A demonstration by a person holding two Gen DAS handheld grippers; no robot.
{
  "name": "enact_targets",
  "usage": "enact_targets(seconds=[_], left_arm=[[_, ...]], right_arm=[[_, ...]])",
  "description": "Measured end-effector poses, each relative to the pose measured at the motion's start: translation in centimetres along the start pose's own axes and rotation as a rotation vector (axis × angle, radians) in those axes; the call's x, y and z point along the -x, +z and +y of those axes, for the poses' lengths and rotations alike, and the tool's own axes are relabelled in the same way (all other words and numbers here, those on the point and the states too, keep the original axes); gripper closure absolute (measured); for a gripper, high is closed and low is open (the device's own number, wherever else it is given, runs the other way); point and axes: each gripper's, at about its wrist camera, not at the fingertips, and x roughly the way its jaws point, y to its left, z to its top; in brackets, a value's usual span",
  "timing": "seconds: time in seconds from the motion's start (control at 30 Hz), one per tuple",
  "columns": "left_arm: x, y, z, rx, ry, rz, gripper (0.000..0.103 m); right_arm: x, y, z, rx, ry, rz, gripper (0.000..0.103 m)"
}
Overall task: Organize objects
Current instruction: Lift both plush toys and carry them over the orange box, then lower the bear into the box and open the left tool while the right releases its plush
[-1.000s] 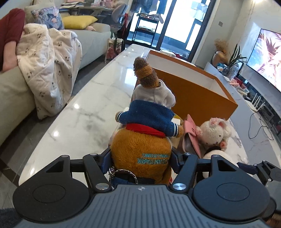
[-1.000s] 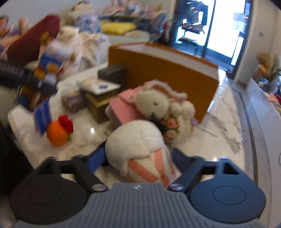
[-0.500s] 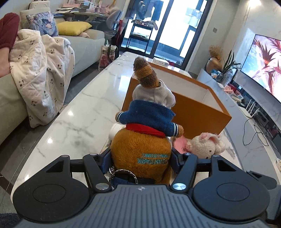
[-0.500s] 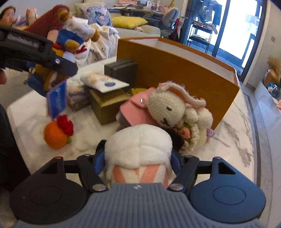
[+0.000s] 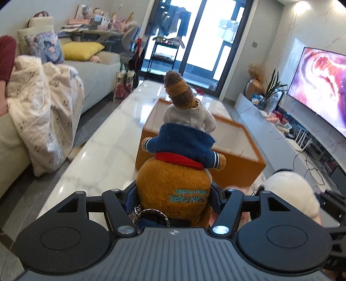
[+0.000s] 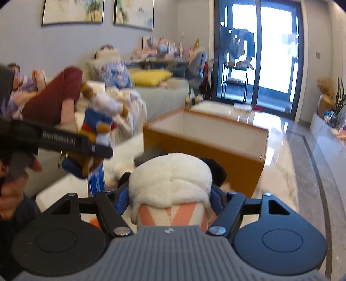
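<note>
Your left tongs (image 5: 174, 194) pinch the brown plush (image 5: 177, 173) by its round lower body, so it fills the lower middle of the left view, head pointing up the frame. Your right tongs (image 6: 170, 192) are pressed onto the white plush (image 6: 170, 177) with the orange-striped base; their jaws have just been closing, with that toy between them. In the left view the white plush (image 5: 289, 190) shows at lower right. In the right view the brown plush (image 6: 97, 127) hangs at middle left, gripped by the left tongs (image 6: 86, 151), with your hand (image 6: 13, 186) at the left edge.

Both toys are held above a long white marble tabletop (image 5: 108, 142) with grey veins and a glossy shine; it runs from the bottom of each frame toward the glass doors (image 5: 207, 43). An open orange box (image 5: 250, 160) with a white lining stands on it just beyond the toys, at frame centre.

A pale sofa (image 5: 97, 71) with a yellow cushion (image 5: 82, 50) and a cream blanket (image 5: 43, 103) fills the left. A person in dark red trousers (image 6: 58, 93) lies there. A lit television (image 5: 320, 86) hangs on the right wall above a low unit, with plants (image 5: 272, 90) beside it. Two framed pictures (image 6: 97, 13) hang at the upper left of the right view.
</note>
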Motion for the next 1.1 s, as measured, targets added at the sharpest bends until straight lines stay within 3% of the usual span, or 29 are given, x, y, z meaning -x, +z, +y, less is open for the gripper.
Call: enact_targets(seconds=[0.2, 0.4, 0.73, 1.1], left_arm=[[-2.6, 4.9, -2.1, -0.036, -0.028, -0.051, 0.029], [-8.3, 9.3, -2.7, -0.049, -0.045, -0.056, 0.029], [-18.3, 10.6, -2.1, -0.116, -0.024, 0.055, 0.029], [-25.0, 10.1, -2.7, -0.153, 0.034, 0.292, 0.029]], right_arm=[[-1.7, 4.9, -2.4, -0.008, -0.042, -0.068, 0.030], [-6.4, 8.1, -5.3, -0.067, -0.084, -0.086, 0.030], [-17.8, 9.4, -10.0, -0.148, -0.112, 0.047, 0.030], [-24.8, 6.9, -10.6, -0.106, -0.085, 0.226, 0.030]])
